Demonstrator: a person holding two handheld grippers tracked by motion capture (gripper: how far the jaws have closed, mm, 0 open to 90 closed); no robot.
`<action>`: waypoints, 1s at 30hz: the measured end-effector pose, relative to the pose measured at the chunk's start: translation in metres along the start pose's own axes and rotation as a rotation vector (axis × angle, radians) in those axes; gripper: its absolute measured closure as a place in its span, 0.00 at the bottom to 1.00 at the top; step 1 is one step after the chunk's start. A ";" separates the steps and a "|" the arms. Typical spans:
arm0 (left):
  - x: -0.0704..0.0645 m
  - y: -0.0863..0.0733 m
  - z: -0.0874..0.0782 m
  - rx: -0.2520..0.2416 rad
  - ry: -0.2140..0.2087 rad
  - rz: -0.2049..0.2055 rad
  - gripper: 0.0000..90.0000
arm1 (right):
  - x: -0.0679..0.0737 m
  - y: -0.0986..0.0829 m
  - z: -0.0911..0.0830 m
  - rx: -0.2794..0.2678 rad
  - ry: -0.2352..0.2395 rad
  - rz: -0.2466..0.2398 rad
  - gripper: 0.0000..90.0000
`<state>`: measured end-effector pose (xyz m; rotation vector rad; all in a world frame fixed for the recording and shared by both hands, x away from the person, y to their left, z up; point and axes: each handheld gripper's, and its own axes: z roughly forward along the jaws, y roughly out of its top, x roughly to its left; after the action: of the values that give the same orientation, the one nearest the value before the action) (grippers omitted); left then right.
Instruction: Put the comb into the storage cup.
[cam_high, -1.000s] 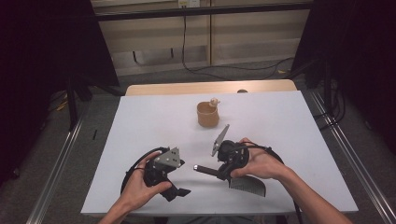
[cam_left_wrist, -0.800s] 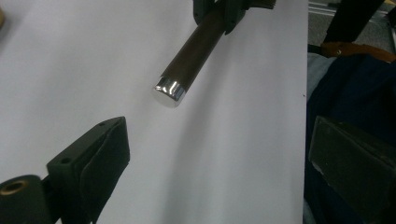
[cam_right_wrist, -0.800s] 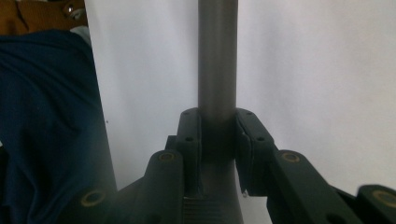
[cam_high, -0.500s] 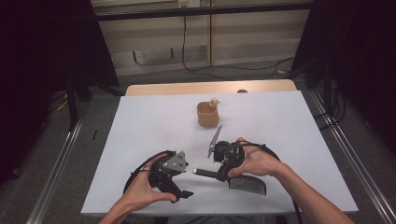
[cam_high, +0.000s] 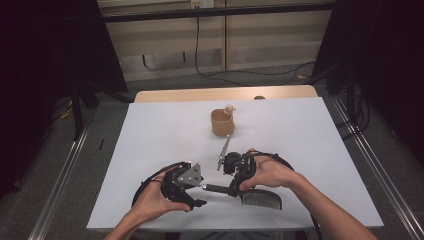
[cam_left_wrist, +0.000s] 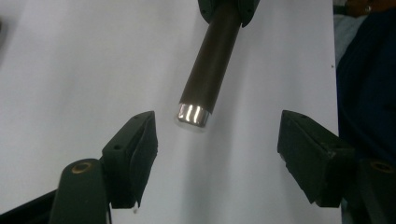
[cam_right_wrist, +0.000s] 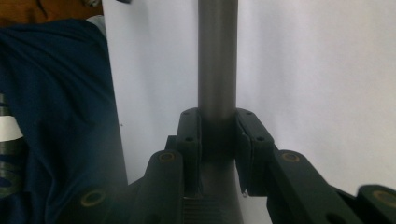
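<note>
We count two tools on the white tabletop (cam_high: 150, 130), one in each hand, both at its near edge. The right tool (cam_high: 234, 190) is clamped on a dark cylindrical handle (cam_high: 216, 189); in the right gripper view its two jaws press the handle (cam_right_wrist: 217, 70) from both sides. That handle belongs to one black comb-like brush (cam_high: 261, 200) (its teeth lie just under the right hand (cam_high: 265, 172), flat on the tabletop). The handle points left, toward the left tool (cam_high: 196, 197).

In the left gripper view the left tool (cam_left_wrist: 217, 149) stands wide open, and the handle's one shiny metal end cap (cam_left_wrist: 192, 115) sits just beyond the gap between its two jaws, touching neither. The left hand (cam_high: 152, 197) grips that tool from the near left.

Farther off, near the middle of the tabletop, stands one brown cup (cam_high: 222, 123), well apart from both tools, with one small pale thing (cam_high: 229, 108) at its rim; we cannot tell what it is.
</note>
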<state>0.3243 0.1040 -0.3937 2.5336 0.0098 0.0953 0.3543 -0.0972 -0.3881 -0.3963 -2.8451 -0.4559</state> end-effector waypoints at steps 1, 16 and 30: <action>-0.001 0.001 0.001 0.004 -0.002 0.016 0.39 | 0.000 0.001 0.001 0.006 0.004 0.007 0.81; 0.001 0.003 0.012 -0.005 0.068 0.106 0.51 | -0.003 0.002 0.000 0.011 0.009 0.011 0.81; 0.001 0.008 0.018 -0.012 0.092 0.190 0.59 | -0.007 0.001 -0.001 -0.003 0.023 0.029 0.81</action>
<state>0.3267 0.0872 -0.4037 2.5103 -0.1946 0.2859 0.3610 -0.0981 -0.3889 -0.4293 -2.8133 -0.4564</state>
